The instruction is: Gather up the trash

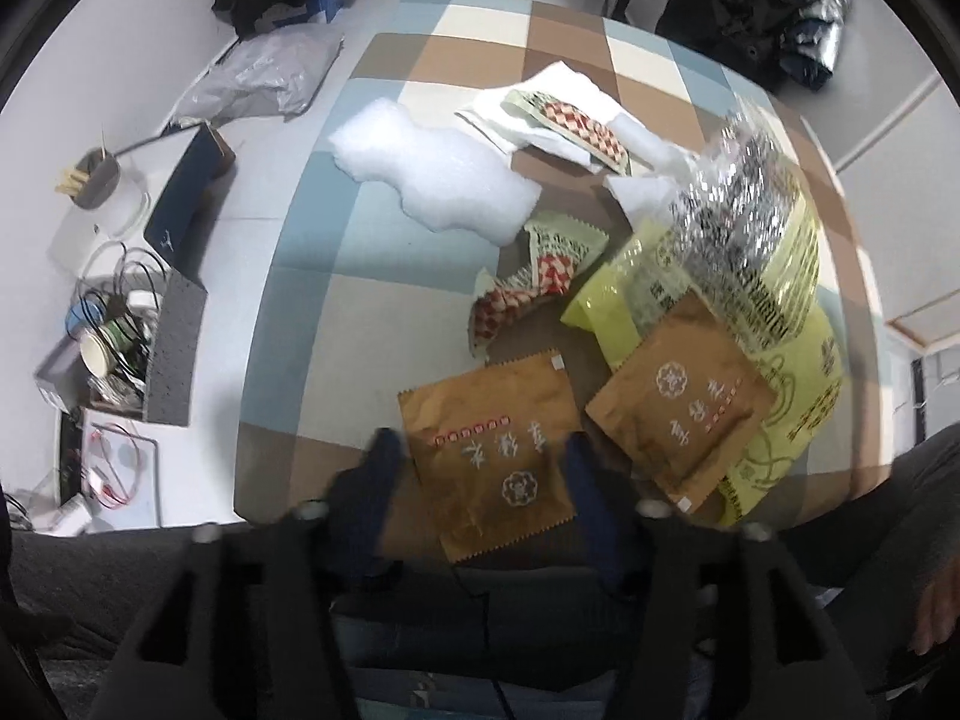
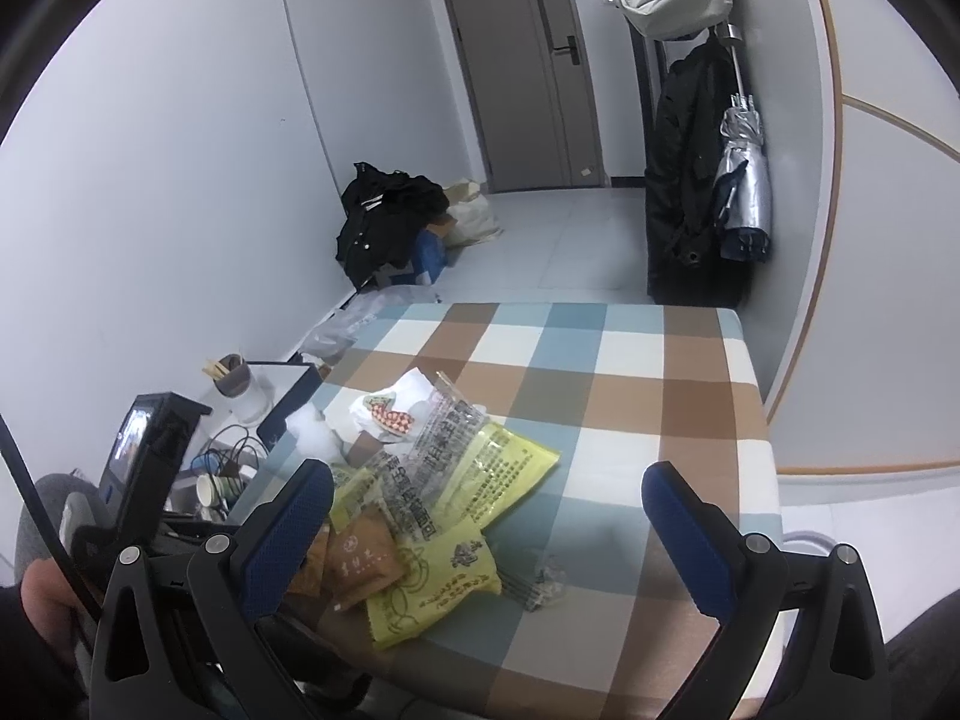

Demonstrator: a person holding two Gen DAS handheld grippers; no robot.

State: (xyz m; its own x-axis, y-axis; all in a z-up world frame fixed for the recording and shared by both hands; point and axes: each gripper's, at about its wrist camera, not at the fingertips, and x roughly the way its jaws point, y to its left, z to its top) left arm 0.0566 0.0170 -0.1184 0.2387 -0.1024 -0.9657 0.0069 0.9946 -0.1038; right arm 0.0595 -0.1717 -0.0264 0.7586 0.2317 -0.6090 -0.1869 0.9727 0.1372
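Observation:
Trash lies on a checkered table [image 1: 336, 312]. Two brown sachets lie near the front edge, one [image 1: 492, 450] between my left fingers and one [image 1: 684, 402] to its right on a yellow bag [image 1: 798, 372]. Red-checked wrappers [image 1: 540, 276], white foam [image 1: 432, 174] and crinkled clear film [image 1: 738, 192] lie beyond. My left gripper [image 1: 480, 450] is open, straddling the near sachet. My right gripper [image 2: 486, 486] is open and empty above the table [image 2: 630, 372], over the yellow bag [image 2: 480, 480] and a brown sachet [image 2: 366, 558].
A low side table at the left holds a cup with sticks [image 1: 99, 180], a dark box [image 1: 186, 198], cables and paper cups [image 1: 114, 336]. Black clothing [image 2: 390, 210] lies on the floor; a coat and umbrella [image 2: 744, 180] hang beyond the table.

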